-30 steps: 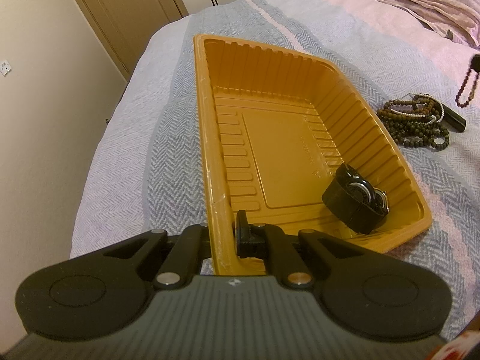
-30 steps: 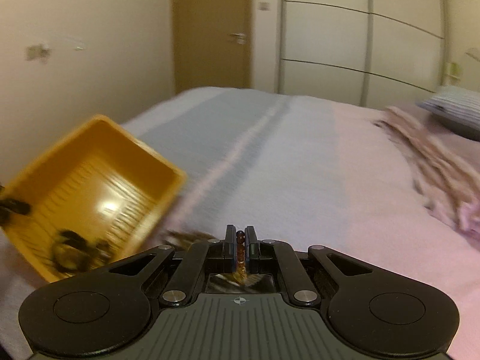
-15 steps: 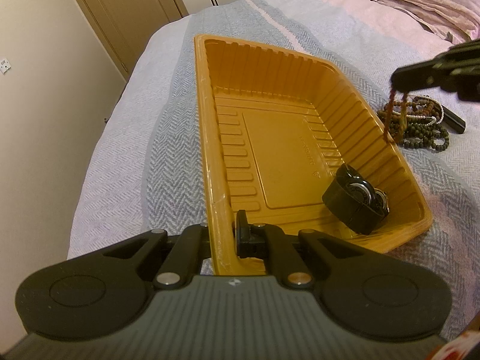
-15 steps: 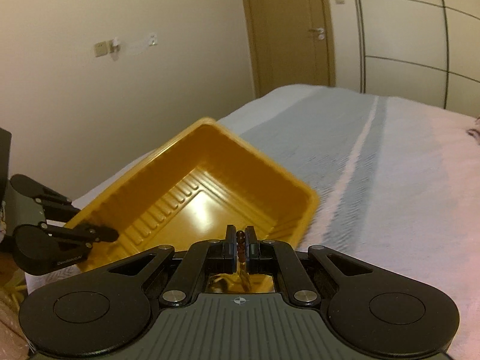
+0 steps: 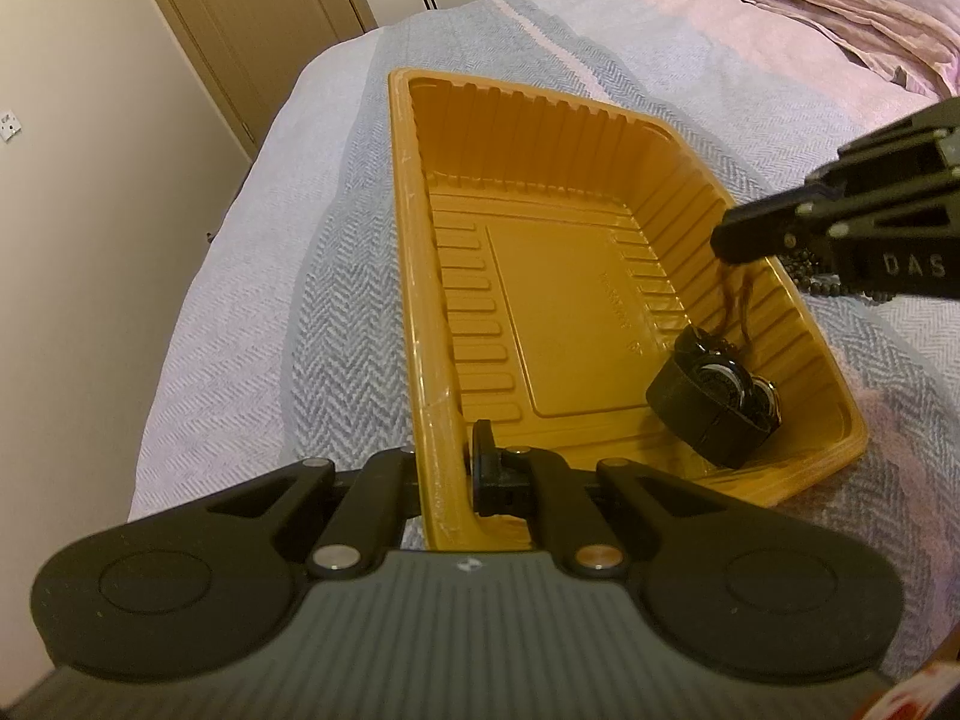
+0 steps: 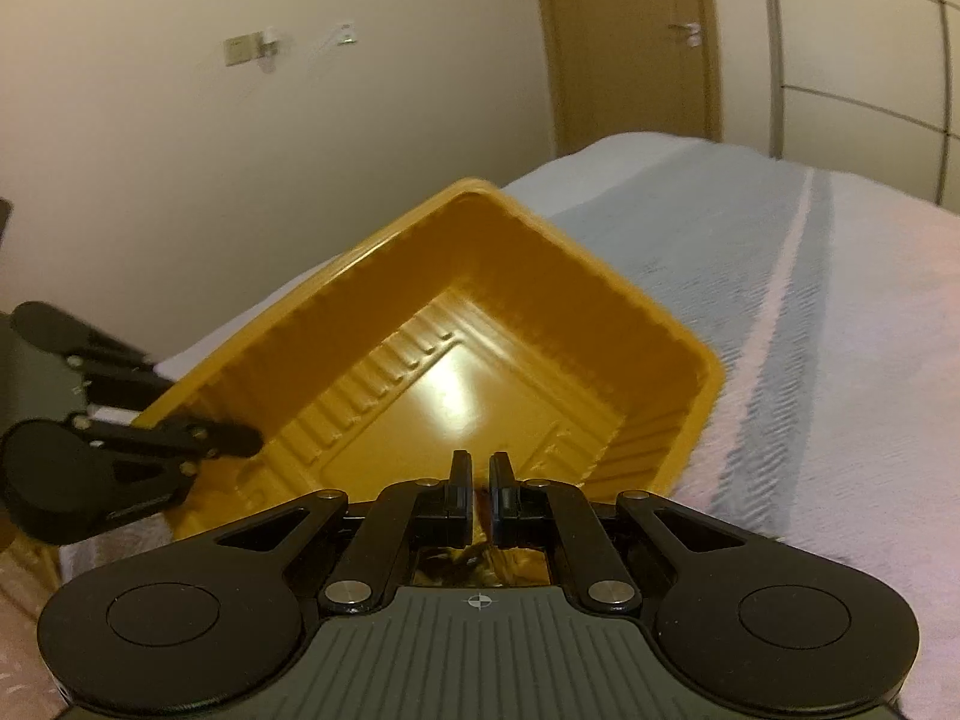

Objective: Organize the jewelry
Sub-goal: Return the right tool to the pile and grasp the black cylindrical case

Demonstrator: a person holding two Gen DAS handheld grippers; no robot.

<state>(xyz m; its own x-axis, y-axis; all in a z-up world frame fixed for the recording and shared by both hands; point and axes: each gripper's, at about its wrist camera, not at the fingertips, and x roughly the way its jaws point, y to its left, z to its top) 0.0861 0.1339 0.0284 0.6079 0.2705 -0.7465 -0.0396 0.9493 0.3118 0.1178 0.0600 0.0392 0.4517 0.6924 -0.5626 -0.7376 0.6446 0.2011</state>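
Black left tongs (image 5: 447,468) pinch the near left wall of an orange plastic tray (image 5: 414,276) on a grey bedspread (image 5: 336,312). Right tongs (image 5: 729,240), nearly closed, hold a brown bead bracelet (image 5: 735,300) dangling over the tray's right side, above black watches (image 5: 714,402). More beads (image 5: 807,267) lie on the bedspread just right of the tray.

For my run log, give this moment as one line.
left gripper: shut on tray rim | right gripper: holding brown bead string over tray | watch: in tray
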